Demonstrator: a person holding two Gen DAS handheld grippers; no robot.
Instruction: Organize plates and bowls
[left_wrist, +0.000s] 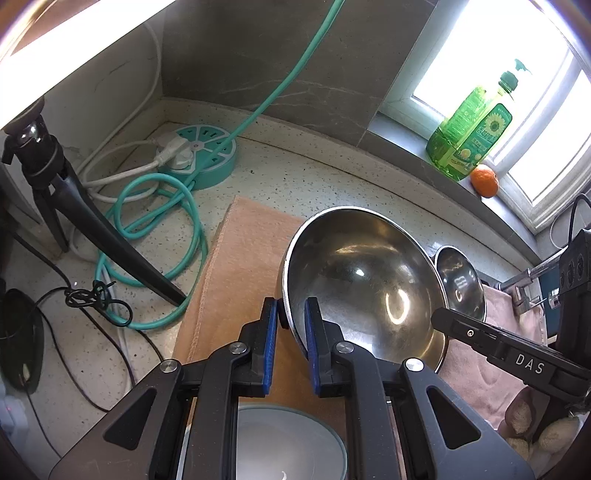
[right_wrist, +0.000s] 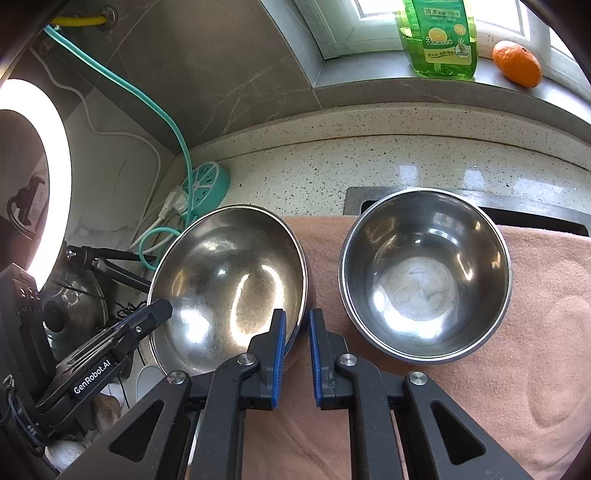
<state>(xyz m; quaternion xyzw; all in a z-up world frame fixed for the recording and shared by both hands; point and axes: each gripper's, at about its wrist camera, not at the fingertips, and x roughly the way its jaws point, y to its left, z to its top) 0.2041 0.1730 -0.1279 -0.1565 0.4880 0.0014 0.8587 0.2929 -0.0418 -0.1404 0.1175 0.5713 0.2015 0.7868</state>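
Steel big bowl (right_wrist: 229, 284) tilted on peach towel (right_wrist: 517, 369), both grippers (left_wrist: 291, 347) (right_wrist: 297, 347) pinching its rim, small bowl (right_wrist: 424, 273) just right, cables (left_wrist: 147, 236), tripod (left_wrist: 74, 214) left, sink edge (right_wrist: 535, 214) behind.

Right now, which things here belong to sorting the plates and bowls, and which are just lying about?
For the job:
- large steel bowl, both grippers' fingers on its rim: left gripper, right gripper
- smaller steel bowl
- pale dish

Lying about:
- detergent bottle
- orange
- teal power strip
- tripod
- ring light
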